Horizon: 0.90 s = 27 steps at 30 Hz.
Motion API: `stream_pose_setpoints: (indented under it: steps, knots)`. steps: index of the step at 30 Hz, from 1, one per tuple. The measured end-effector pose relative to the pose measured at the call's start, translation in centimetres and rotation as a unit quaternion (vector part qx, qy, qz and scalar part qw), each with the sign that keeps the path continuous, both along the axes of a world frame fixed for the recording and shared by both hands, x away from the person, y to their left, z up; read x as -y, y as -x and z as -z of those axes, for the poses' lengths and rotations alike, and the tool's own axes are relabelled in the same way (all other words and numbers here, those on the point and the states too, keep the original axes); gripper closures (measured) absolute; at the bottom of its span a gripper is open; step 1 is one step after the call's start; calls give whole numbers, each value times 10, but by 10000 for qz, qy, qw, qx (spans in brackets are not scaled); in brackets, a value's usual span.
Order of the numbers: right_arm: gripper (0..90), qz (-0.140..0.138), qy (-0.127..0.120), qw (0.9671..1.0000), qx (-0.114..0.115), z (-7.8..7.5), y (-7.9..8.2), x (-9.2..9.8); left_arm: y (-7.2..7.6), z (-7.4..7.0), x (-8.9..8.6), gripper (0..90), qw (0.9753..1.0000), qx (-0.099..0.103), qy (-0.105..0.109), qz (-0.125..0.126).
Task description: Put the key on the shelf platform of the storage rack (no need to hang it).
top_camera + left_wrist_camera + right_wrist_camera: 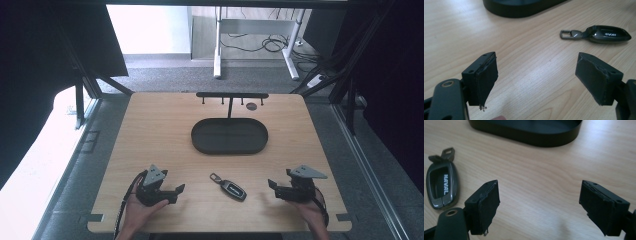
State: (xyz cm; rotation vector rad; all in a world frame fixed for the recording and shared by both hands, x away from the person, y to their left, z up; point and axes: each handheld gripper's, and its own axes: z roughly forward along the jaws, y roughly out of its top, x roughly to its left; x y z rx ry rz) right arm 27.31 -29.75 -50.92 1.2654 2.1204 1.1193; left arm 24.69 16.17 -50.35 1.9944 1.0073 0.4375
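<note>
Centrally, glossy oblong key fob [231,188] on woodgrain table [155,130]; matte oval tray [229,136] behind.

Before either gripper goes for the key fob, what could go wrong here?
1. The key fob lies flat on the table, so open jaws may skid over it or push it along rather than clamp it.
2. The left gripper and right gripper flank it; both reaching in might collide.
3. Its small metal loop is a thin hold, and the fob might swing or slip on the way to the tray.
</note>
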Motion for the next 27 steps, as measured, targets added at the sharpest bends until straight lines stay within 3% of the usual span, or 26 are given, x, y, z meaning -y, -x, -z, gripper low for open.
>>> stream_pose_setpoints:
  steps: [4, 8, 11, 15, 18, 27]
  knots:
    - [198, 0, -106, 9999, -9, -4, -5, 12, 0, -2, -1, 187, 9999, 72, -92, -34]
    - [219, -51, -139, 9999, -60, -3, -5, 16, -1, -7, -3, 236, 9998, -157, -23, 111]
    - [233, -112, -71, 9999, -94, -6, -4, 12, 2, -17, -3, 236, 9994, -122, -115, 299]
    - [246, -220, -7, 9997, -111, -10, -1, 5, 1, -31, -3, 230, 9992, -76, -9, 404]
    - [248, -270, 36, 9994, -194, -12, 1, 1, -9, -43, 0, 227, 9990, -87, 90, 436]
    - [262, -489, 16, 9984, -284, -19, -5, 0, -18, -40, 8, 227, 9982, -234, -32, 551]
